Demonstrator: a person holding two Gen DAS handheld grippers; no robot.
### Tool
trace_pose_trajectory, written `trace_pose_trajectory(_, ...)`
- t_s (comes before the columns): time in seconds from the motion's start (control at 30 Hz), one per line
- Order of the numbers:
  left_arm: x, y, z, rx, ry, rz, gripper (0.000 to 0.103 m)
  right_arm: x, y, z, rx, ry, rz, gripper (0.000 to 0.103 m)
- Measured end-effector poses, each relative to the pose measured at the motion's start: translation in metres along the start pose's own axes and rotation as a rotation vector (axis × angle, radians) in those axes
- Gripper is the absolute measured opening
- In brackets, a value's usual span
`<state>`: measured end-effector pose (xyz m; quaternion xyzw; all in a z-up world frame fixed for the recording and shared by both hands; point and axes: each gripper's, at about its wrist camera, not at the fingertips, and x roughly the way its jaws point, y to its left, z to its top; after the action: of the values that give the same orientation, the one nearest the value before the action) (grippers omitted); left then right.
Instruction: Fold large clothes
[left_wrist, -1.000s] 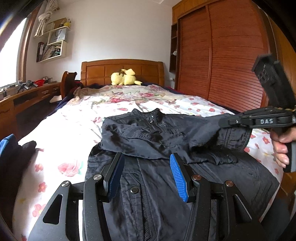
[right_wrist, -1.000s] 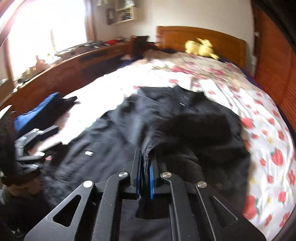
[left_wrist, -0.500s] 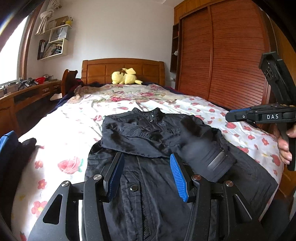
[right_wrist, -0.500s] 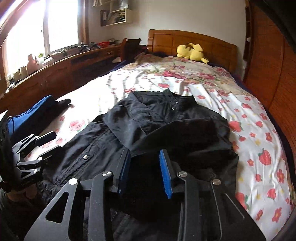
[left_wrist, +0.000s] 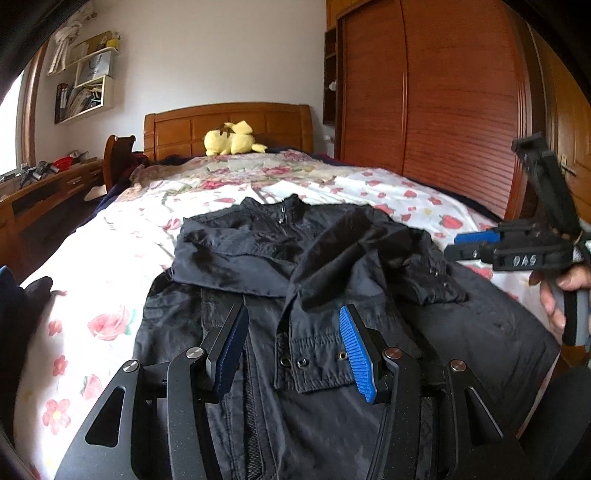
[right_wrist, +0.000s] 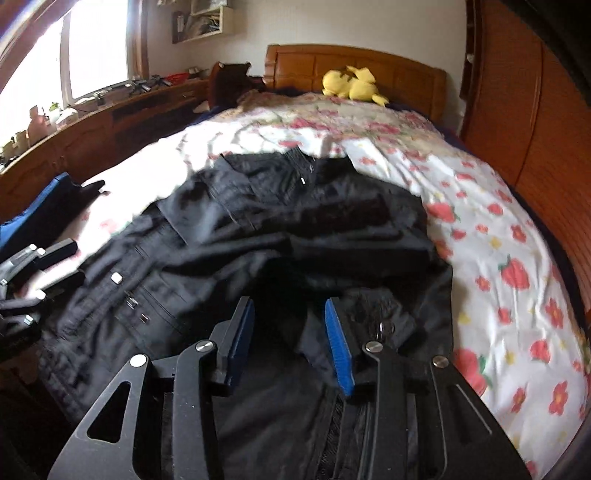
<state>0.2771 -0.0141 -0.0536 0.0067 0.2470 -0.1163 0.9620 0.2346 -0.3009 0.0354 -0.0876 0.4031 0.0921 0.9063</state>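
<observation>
Jacket (left_wrist: 332, 280) flat on bed (left_wrist: 110, 258), mid-frame; our left gripper (left_wrist: 291, 347) jaws released, right gripper (right_wrist: 290, 343) jaws opening, nothing pinched.

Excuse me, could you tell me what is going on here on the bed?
A person with a two-finger gripper in each hand is folding a black zip-up jacket spread on the floral bedsheet. Both sleeves already lie folded across its front. The left gripper hovers open over the sleeve cuff, gripping nothing. The right gripper has its jaws opening above the jacket, nothing pinched. A yellow plush toy sits by the wooden headboard.
</observation>
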Motion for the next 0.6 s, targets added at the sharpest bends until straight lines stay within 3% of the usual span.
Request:
trace_pose_trajectory(0.2, 0.016, -0.006, -0.004, 0.019, 0.056, 0.009, 0.053, 0.054, -0.025, -0.034, 0.041, 0.108, -0.033, 0.041)
trace_pose_trajectory(0.6, 0.045, -0.015, 0.000, 0.016, 0.146, 0.036, 0.057, 0.055, -0.026, -0.053, 0.016, 0.048, -0.040, 0.041)
